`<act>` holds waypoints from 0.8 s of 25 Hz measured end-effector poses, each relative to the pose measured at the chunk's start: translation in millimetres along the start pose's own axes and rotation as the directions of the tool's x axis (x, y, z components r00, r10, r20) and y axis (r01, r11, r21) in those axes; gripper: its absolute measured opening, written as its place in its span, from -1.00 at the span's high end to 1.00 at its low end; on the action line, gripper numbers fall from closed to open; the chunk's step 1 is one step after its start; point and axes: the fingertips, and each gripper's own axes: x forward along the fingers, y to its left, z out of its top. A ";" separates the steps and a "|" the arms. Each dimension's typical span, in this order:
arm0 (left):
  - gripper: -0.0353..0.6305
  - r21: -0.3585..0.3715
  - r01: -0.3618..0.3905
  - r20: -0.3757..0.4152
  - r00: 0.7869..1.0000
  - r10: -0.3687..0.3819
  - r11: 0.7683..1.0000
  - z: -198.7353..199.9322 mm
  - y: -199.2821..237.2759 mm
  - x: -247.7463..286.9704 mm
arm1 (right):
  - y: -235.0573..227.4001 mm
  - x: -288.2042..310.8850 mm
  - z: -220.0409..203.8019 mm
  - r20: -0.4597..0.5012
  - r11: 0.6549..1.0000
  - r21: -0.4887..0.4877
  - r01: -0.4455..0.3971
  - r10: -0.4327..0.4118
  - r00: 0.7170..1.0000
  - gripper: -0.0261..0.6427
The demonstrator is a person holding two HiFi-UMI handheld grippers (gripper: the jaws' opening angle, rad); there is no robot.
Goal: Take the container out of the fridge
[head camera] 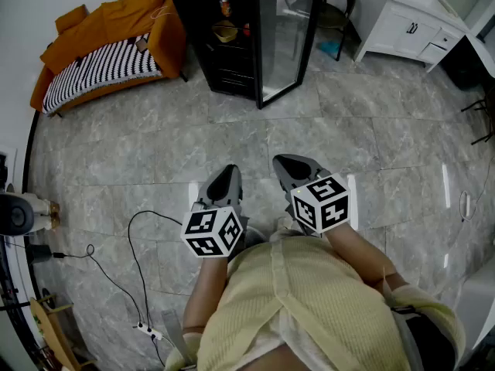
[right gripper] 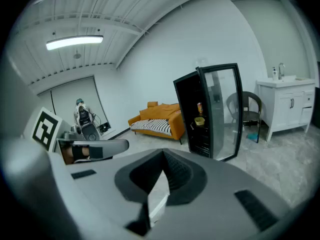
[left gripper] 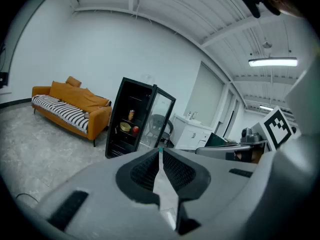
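Observation:
A black fridge point(head camera: 224, 33) stands across the room with its glass door point(head camera: 288, 37) swung open. On a middle shelf sits a yellow bowl-like container point(head camera: 226, 31) with a red item point(head camera: 246, 29) beside it and a can point(head camera: 225, 6) on the shelf above. The container also shows small in the left gripper view point(left gripper: 125, 128) and the right gripper view point(right gripper: 199, 121). My left gripper point(head camera: 224, 178) and right gripper point(head camera: 290, 165) are held side by side over the floor, far short of the fridge. Both are shut with nothing between the jaws.
An orange sofa point(head camera: 108, 49) with a striped cover stands left of the fridge. A chair point(head camera: 329, 6) and a white cabinet point(head camera: 402, 22) are to its right. Cables and a power strip point(head camera: 143, 327) lie on the grey tiled floor at the lower left.

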 end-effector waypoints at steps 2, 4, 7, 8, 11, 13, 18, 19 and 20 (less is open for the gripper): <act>0.77 -0.006 -0.002 0.001 1.000 0.002 1.000 -0.4 -1.9 4.8 | -4.9 0.3 -1.3 -0.008 1.000 -0.004 -0.001 0.001 1.000 0.84; 0.77 -0.009 -0.002 0.000 1.000 0.002 1.000 -1.7 -4.4 9.4 | -10.1 0.4 -2.9 -0.014 1.000 -0.005 -0.001 0.001 1.000 0.84; 0.77 -0.006 -0.006 -0.001 1.000 0.006 1.000 -3.3 -7.1 14.0 | -15.4 1.1 -2.1 -0.013 1.000 -0.005 -0.009 0.009 1.000 0.84; 0.77 -0.007 -0.009 -0.001 1.000 0.009 1.000 -3.8 -7.7 15.2 | -16.4 1.1 -0.8 -0.007 1.000 0.000 -0.017 0.017 1.000 0.84; 0.77 -0.008 -0.025 -0.002 1.000 0.025 1.000 -6.0 -10.9 19.3 | -20.9 0.6 2.0 0.007 0.999 0.017 -0.040 0.040 0.999 0.84; 0.77 -0.006 -0.039 -0.003 0.999 0.038 0.999 -7.9 -13.8 21.4 | -24.9 0.2 2.2 0.011 0.998 0.017 -0.053 0.053 0.999 0.84; 0.77 0.011 -0.069 -0.017 0.997 0.069 0.998 -14.6 -18.1 21.7 | -28.2 0.6 2.6 0.024 0.994 0.014 -0.104 0.104 0.994 0.84; 0.77 0.012 -0.072 -0.020 0.997 0.073 0.997 -15.3 -18.2 21.3 | -26.9 1.1 2.7 0.025 0.993 0.014 -0.120 0.119 0.993 0.84; 0.77 0.012 -0.075 -0.023 0.997 0.075 0.997 -15.5 -18.0 21.1 | -25.5 1.6 3.4 0.027 0.991 0.010 -0.133 0.133 0.991 0.84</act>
